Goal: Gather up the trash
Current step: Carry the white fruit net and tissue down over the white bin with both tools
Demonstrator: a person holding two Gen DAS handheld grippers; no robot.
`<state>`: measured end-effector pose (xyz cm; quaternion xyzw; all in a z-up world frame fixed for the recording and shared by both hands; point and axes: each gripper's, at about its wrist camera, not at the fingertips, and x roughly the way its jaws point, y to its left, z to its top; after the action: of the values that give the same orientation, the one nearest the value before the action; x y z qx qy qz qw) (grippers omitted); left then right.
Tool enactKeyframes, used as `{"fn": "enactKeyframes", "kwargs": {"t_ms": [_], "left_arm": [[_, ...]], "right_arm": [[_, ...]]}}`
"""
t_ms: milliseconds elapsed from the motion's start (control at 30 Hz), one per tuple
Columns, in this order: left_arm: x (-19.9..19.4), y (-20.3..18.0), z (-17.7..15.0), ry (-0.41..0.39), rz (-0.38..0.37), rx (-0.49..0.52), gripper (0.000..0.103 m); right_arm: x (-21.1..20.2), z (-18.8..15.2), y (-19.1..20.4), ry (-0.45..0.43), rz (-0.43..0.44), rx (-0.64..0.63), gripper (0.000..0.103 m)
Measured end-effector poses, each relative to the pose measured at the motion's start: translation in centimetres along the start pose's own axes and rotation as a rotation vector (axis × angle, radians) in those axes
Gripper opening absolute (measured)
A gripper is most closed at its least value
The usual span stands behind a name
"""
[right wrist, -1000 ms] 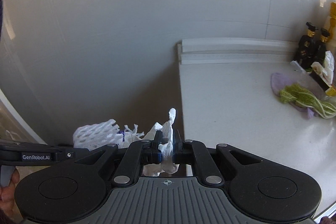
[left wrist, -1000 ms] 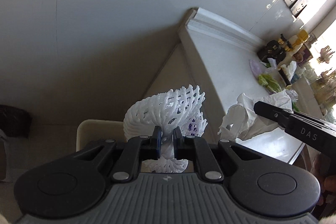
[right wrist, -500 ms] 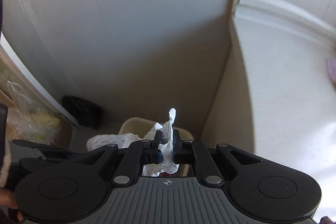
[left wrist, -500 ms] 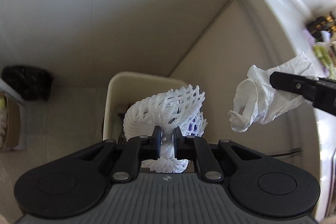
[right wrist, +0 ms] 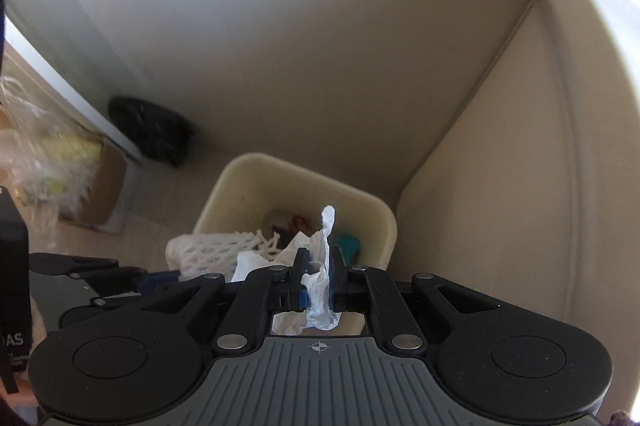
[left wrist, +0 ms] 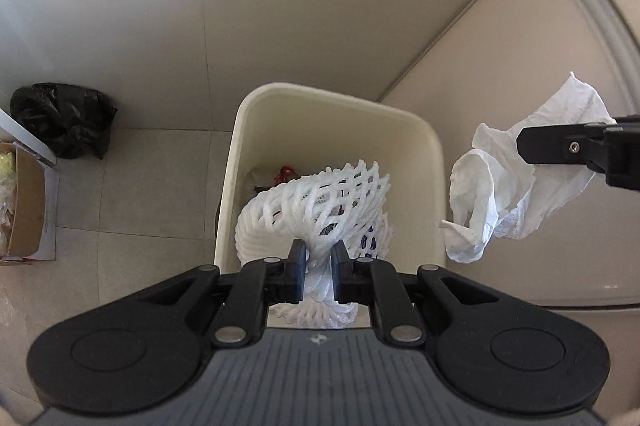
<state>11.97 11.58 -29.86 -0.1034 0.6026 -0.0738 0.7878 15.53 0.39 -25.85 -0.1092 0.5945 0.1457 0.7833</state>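
Poised over a cream plastic trash bin (left wrist: 336,130), the left gripper (left wrist: 317,268) pinches a springy white foam fruit net (left wrist: 320,202), its lattice hanging above the bin's mouth. Right of the bin, the right gripper (right wrist: 319,280) is clamped on a limp, crumpled tissue (left wrist: 516,178) that hangs beyond the rim, against the smooth beige cabinet side (left wrist: 520,66). Released there, the featherlight tissue would likely miss and flutter to the floor; the net could snag on a finger.

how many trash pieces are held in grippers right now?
2. White foam net clamped in the left gripper over the bin; crumpled tissue in the right gripper, beside the bin.
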Motion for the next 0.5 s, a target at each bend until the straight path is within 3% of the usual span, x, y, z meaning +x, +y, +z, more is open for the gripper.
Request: {"fn": "enactKeyframes", "kwargs": {"t_ms": [267, 500], "left_arm": [[2.6, 1.1, 0.0, 0.045, 0.013, 0.006, 0.014], [3.0, 1.4, -0.2, 0.044, -0.011, -0.012, 0.016]], "right_arm": [[2.5, 1.0, -0.6, 0.080, -0.017, 0.024, 0.008], [2.8, 2.3, -2.3, 0.095, -0.016, 0.029, 0.010]]}}
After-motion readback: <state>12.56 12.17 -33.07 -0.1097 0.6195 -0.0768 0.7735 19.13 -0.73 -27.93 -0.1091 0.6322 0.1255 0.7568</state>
